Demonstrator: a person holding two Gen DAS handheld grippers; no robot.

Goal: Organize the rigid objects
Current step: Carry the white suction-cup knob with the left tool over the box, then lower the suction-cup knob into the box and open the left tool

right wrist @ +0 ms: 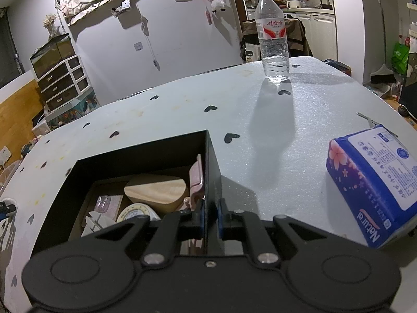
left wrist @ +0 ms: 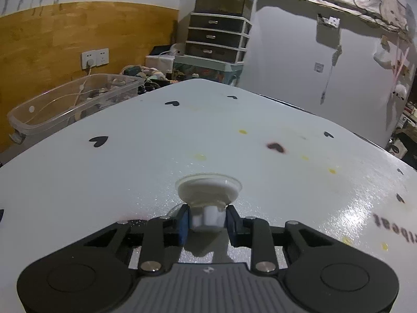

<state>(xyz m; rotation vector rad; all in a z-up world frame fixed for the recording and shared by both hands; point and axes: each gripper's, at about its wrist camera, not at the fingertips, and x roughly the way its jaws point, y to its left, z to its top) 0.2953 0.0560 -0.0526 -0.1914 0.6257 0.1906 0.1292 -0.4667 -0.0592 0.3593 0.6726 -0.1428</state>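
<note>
Closest to the left wrist camera, the left tool (left wrist: 207,221) is clamped on the white stem of a small suction cup piece (left wrist: 208,191). Its blue pads (left wrist: 183,224) press on both sides of the stem, and the wide round disc points forward, away from the camera. The piece seems to rest on the white tabletop (left wrist: 130,161) or hang just above it; I cannot tell which. I think it is held by the stem because the stem is narrow enough for the jaws. Past the left edge, a clear plastic bin (left wrist: 73,101) holds things that are too blurred to name.

Closest to the right wrist camera, the right tool (right wrist: 210,219) is closed on the right wall of a black box (right wrist: 208,156), one finger inside and one outside. This grip probably keeps the box steady while objects go in. Inside lie a wooden heart-shaped piece (right wrist: 156,190), a pink object (right wrist: 195,182) leaning on the wall, a roll of tape (right wrist: 135,212) and some clear and white pieces, partly hidden by the tool body. The near part of the box is cut off. Further away a water bottle (right wrist: 273,36) stands upright, and a blue tissue pack (right wrist: 375,180) lies at the right, well apart from the box. At the far left edge a small white shape may be the suction piece, but it is too small to be sure.
</note>
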